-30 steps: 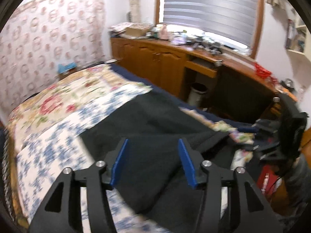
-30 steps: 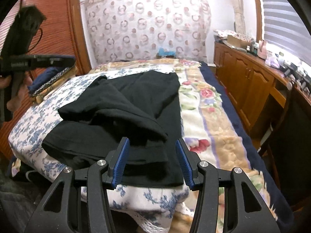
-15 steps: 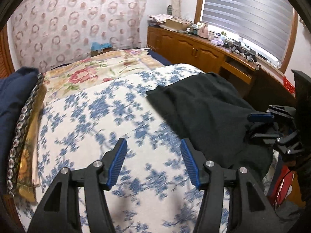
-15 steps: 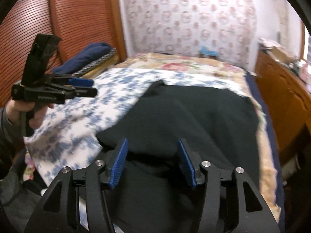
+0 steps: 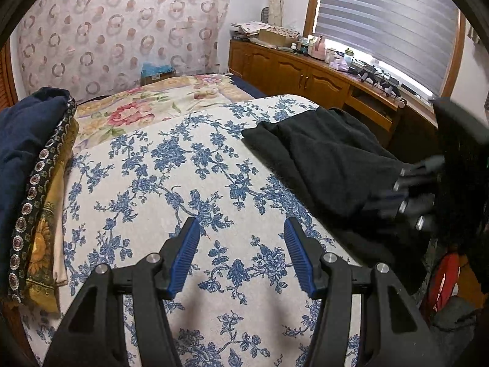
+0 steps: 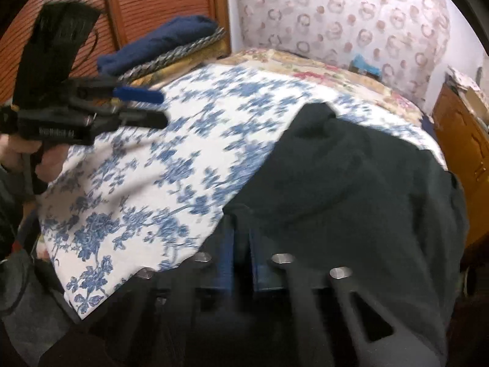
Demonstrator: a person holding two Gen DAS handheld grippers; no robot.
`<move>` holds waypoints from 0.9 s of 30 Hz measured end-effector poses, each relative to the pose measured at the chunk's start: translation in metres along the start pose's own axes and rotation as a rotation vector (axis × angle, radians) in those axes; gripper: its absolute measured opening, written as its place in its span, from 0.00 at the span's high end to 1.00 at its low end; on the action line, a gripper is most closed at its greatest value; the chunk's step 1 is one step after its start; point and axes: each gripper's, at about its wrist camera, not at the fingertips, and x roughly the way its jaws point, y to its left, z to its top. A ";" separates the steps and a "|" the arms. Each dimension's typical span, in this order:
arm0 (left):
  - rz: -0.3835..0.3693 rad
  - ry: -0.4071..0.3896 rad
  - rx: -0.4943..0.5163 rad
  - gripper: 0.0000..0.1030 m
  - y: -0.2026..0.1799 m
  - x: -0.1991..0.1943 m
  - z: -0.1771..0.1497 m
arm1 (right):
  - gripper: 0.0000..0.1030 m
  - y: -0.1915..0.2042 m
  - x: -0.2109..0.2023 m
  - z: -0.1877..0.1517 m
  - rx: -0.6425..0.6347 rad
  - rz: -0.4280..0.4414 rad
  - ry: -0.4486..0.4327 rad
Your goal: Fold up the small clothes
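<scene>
- The dark garment [image 6: 351, 189] lies rumpled on the blue-flowered bedspread [image 5: 171, 183], toward the bed's near edge. In the right wrist view it fills the frame from 12 o'clock round to 5 o'clock; in the left wrist view it sits at 2 to 3 o'clock.
- The right gripper [image 6: 241, 244] has its blue pads drawn almost together at the garment's near left edge. The view is blurred, so I judge from the dark cloth running down into the narrow gap that it has pinched that edge.
- The left gripper [image 5: 241, 250] hangs over bare bedspread with its jaws about half apart and nothing between them. It is well apart from the garment, which lies off at its 2 o'clock.
- Other bedding frames the scene: a floral quilt [image 5: 146, 107] at 11 to 12 o'clock in the left view, and a folded navy blanket [image 5: 21, 140] on a patterned stack at 9 o'clock.
- Step in hand, as I read it: securing the first hold on the garment, before any spreading or folding. No neat fold shows yet, so the task looks near its start.
- The next move likely calls for the left gripper to travel toward its 2 o'clock and take a second edge or corner.
- With both holds set, the cloth could be lifted and laid flat on the open bedspread at the left gripper's 12 o'clock.
</scene>
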 end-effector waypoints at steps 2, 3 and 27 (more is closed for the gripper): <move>-0.011 -0.001 0.003 0.45 -0.001 0.002 0.002 | 0.95 -0.019 -0.017 0.005 0.041 0.003 -0.035; -0.018 -0.001 0.004 0.45 -0.001 0.003 0.003 | 0.95 -0.028 -0.023 0.010 0.053 -0.007 -0.053; -0.064 0.067 0.042 0.45 -0.041 0.040 0.012 | 0.71 -0.260 -0.046 0.036 0.299 -0.378 -0.028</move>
